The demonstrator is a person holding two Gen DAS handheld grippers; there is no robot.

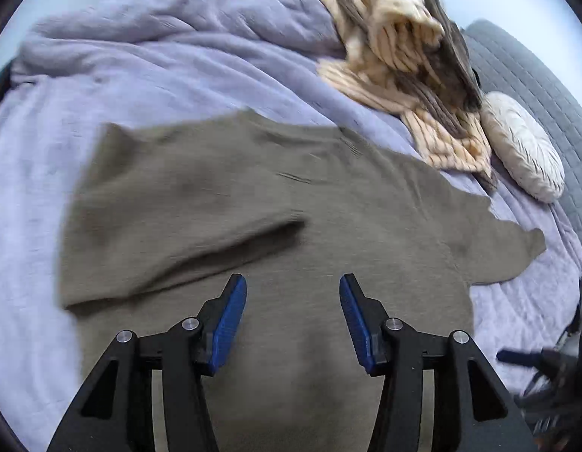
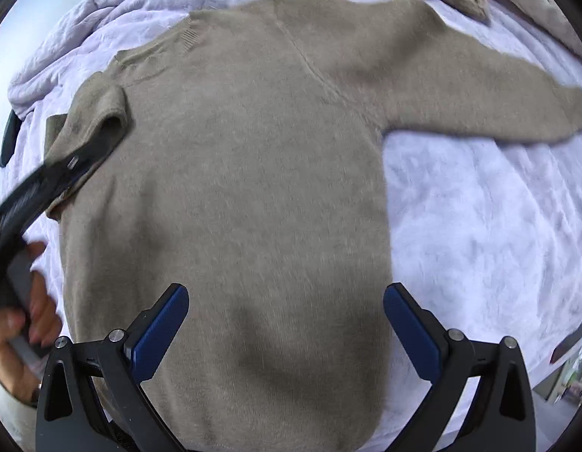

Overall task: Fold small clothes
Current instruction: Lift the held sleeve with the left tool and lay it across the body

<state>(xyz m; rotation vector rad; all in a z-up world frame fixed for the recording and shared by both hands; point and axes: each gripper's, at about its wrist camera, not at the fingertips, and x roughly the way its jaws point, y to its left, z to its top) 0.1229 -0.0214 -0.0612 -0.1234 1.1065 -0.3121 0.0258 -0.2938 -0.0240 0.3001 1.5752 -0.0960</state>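
A taupe knit sweater lies flat on a lavender bedspread. Its left sleeve is folded in over the body; its right sleeve stretches out to the side. My left gripper is open and empty, hovering over the sweater's lower body. My right gripper is open wide and empty above the sweater near its hem. The left gripper's black body shows at the left of the right wrist view, over the folded sleeve.
A cream and brown striped blanket is bunched at the back of the bed, with a white round cushion and a grey quilted surface beside it. A hand holds the left gripper's handle. Lavender bedspread lies right of the sweater.
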